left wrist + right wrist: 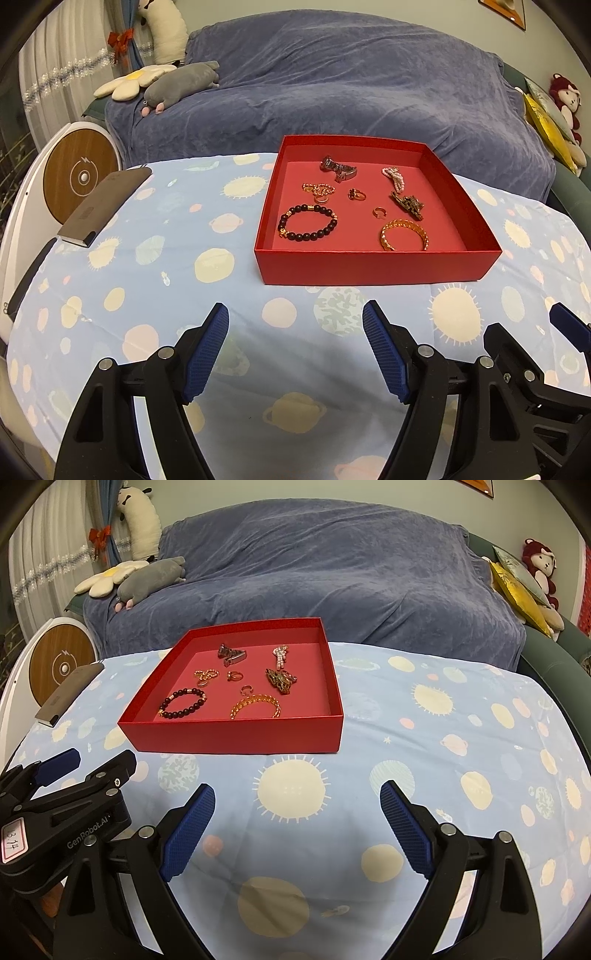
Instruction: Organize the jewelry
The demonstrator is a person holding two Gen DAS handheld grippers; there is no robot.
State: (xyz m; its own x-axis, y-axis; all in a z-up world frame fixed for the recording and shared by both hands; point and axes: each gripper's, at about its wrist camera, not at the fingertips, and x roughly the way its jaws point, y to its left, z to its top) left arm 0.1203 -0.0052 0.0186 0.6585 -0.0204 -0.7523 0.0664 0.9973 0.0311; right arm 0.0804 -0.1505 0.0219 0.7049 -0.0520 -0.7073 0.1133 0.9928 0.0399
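Observation:
A shallow red box [373,266] [236,734] stands on the table ahead of both grippers. Inside lie a dark bead bracelet [307,223] [182,702], a gold bangle [404,234] [256,704], a gold chain [318,190] [205,675], two small rings [357,194] [378,212], a pink bead piece [394,175] [280,655], a brown hair clip [408,204] [281,680] and a silver clip [338,168] [232,653]. My left gripper [295,317] is open and empty, short of the box. My right gripper [297,797] is open and empty, beside it to the right.
The table wears a light blue cloth with planet prints [147,295]. A grey flat case [105,205] [68,694] lies at its left edge. A round white and wood device [79,177] stands left. A sofa under a blue cover [332,85] sits behind.

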